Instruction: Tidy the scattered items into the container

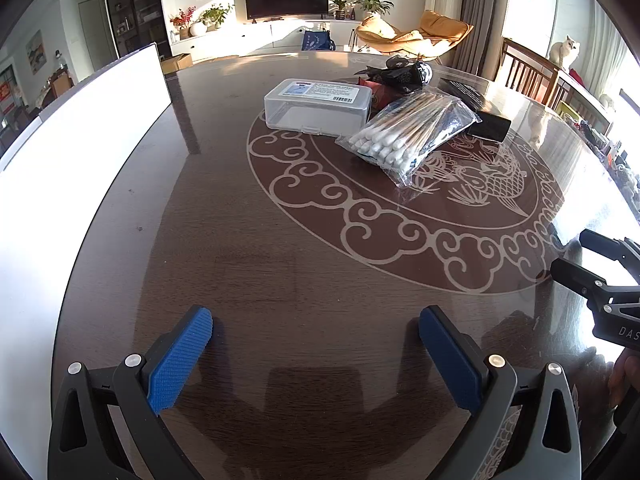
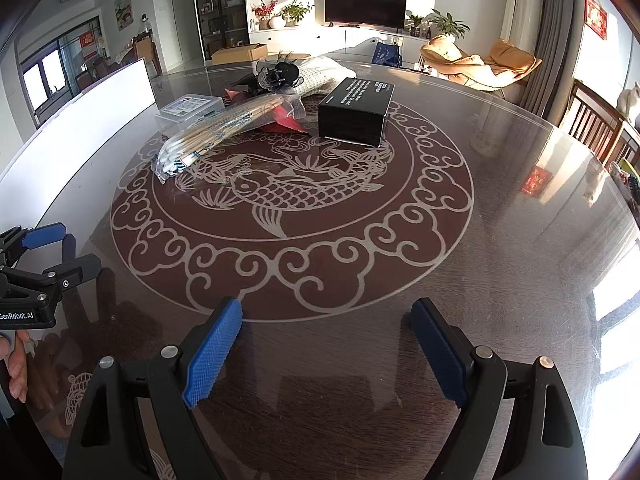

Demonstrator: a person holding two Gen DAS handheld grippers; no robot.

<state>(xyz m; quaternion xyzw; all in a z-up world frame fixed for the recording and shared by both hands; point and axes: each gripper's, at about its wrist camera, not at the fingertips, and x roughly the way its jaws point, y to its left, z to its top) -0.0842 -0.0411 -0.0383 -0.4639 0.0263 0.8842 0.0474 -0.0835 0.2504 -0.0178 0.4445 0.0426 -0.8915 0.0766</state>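
Note:
A clear plastic bag of cotton swabs (image 1: 408, 132) (image 2: 216, 132) lies on the round dark table, leaning toward a clear lidded plastic box (image 1: 318, 106) (image 2: 190, 110). A black box with white text (image 2: 356, 114) (image 1: 488, 124) sits to the right of them. A black hair accessory (image 1: 400, 74) (image 2: 276, 72) and a red packet (image 2: 288, 118) lie behind, with a white knitted item (image 2: 320, 74). My left gripper (image 1: 316, 356) is open and empty over the near table. My right gripper (image 2: 326, 350) is open and empty too, far from the items.
A large white board (image 1: 80, 152) (image 2: 92, 108) stands along the table's left edge. Wooden chairs (image 2: 596, 124) stand at the right. The table (image 1: 280, 240) has a carved fish and cloud pattern. Each gripper shows at the edge of the other's view.

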